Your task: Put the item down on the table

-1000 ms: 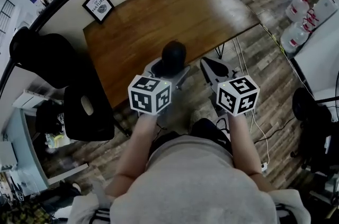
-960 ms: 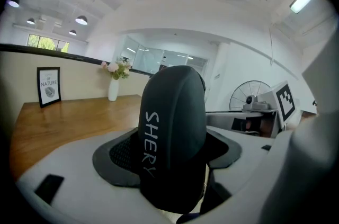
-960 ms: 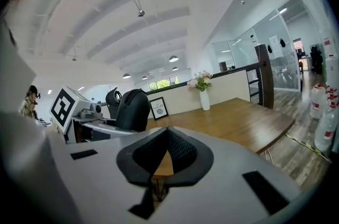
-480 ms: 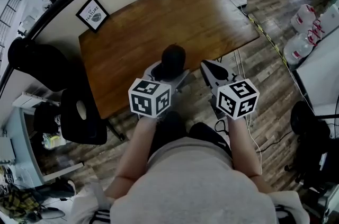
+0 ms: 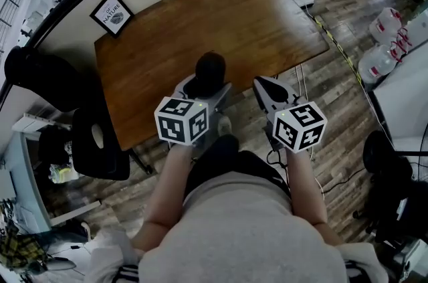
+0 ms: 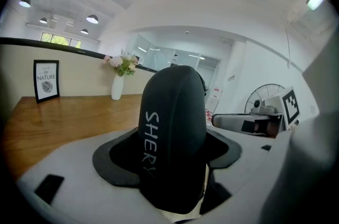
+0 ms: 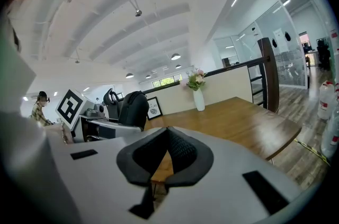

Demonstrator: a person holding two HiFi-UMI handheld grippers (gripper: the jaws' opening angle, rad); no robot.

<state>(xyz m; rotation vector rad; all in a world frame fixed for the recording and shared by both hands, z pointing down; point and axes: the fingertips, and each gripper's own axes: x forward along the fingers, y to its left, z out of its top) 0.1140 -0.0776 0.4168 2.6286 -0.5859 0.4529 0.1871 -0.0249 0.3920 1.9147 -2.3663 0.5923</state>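
The left gripper (image 5: 200, 89) clamped a black case (image 5: 209, 69) (lettered "SHERY") over the table's (image 5: 261, 21) near edge, while the right gripper (image 5: 264, 84) hung beside it, jaws together, empty.

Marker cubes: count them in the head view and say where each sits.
2. One cube on the left gripper, which holds the case; the other on the right gripper. None seems hidden.

The left gripper (image 6: 170, 160) has its jaws closed on a black case (image 6: 172, 112), held upright at centre, with white letters "SHER" down its side. The wooden table (image 6: 63, 118) lies at 9 o'clock. On it stand a framed picture (image 6: 46, 80) and, at 10 o'clock, a white vase (image 6: 116, 88) of flowers. The right gripper (image 6: 249, 122) shows at 3 o'clock.
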